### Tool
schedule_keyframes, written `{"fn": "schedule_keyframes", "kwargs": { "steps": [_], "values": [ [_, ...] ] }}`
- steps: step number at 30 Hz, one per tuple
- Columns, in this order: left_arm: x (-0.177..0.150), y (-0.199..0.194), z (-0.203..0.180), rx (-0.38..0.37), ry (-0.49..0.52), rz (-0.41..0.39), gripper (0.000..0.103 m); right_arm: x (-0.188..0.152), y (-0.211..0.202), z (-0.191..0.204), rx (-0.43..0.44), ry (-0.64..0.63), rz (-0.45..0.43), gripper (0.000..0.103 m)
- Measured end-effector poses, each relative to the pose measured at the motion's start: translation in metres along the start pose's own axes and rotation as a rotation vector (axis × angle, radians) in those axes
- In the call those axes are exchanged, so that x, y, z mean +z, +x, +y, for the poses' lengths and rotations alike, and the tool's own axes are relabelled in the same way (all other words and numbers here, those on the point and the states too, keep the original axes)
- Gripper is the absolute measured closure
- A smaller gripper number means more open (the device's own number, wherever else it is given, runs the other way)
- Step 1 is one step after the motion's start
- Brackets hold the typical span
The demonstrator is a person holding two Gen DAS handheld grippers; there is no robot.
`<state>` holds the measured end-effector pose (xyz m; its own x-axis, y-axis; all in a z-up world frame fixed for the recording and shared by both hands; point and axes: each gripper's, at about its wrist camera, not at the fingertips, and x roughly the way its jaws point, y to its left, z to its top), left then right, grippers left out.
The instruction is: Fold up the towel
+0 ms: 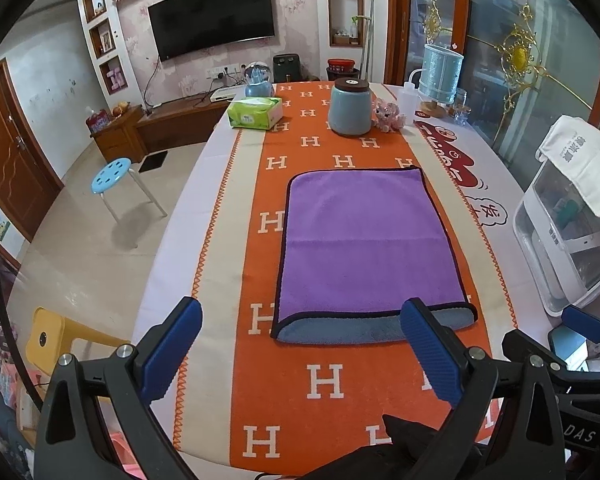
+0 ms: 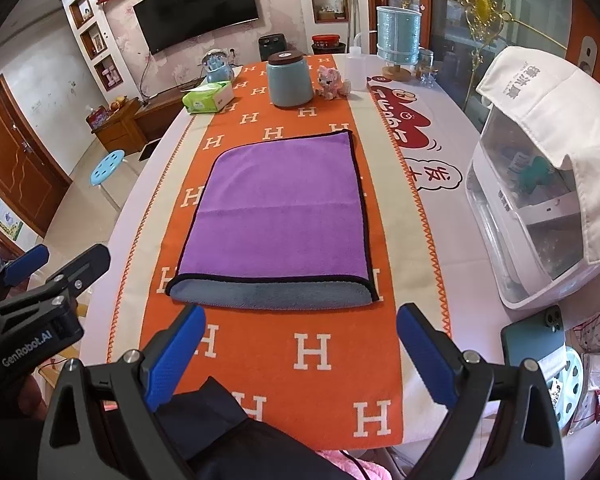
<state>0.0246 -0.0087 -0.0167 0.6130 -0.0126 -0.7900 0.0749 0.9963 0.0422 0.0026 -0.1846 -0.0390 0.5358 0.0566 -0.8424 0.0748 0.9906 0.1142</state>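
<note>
A purple towel (image 1: 364, 240) with black trim lies flat on the orange H-patterned table runner (image 1: 324, 400), folded over once, with its grey-blue underside showing along the near edge. It also shows in the right wrist view (image 2: 280, 208). My left gripper (image 1: 300, 320) is open and empty, held above the table just short of the towel's near edge. My right gripper (image 2: 300, 320) is open and empty, also just short of the near edge. The left gripper shows at the left of the right wrist view (image 2: 56, 264).
At the table's far end stand a blue jar (image 1: 350, 106), a green tissue box (image 1: 255, 114), a pink toy (image 1: 389, 114), a squeeze bottle (image 1: 406, 100) and a blue lamp (image 1: 440, 72). A white appliance (image 2: 532, 216) and a phone (image 2: 536, 340) sit at the right.
</note>
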Motion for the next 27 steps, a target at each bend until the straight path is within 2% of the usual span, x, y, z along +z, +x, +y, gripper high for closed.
{"fn": "schedule_keyframes", "kwargs": {
  "steps": [12,27],
  "values": [
    [0.011,0.029,-0.008,-0.068,0.016,0.082,0.004,0.015,0.020,-0.008,0.035,-0.006,0.025,0.006],
    [0.018,0.083,-0.009,-0.083,0.045,0.211,0.004,0.028,0.064,-0.030,0.040,-0.007,0.086,0.007]
  ]
}}
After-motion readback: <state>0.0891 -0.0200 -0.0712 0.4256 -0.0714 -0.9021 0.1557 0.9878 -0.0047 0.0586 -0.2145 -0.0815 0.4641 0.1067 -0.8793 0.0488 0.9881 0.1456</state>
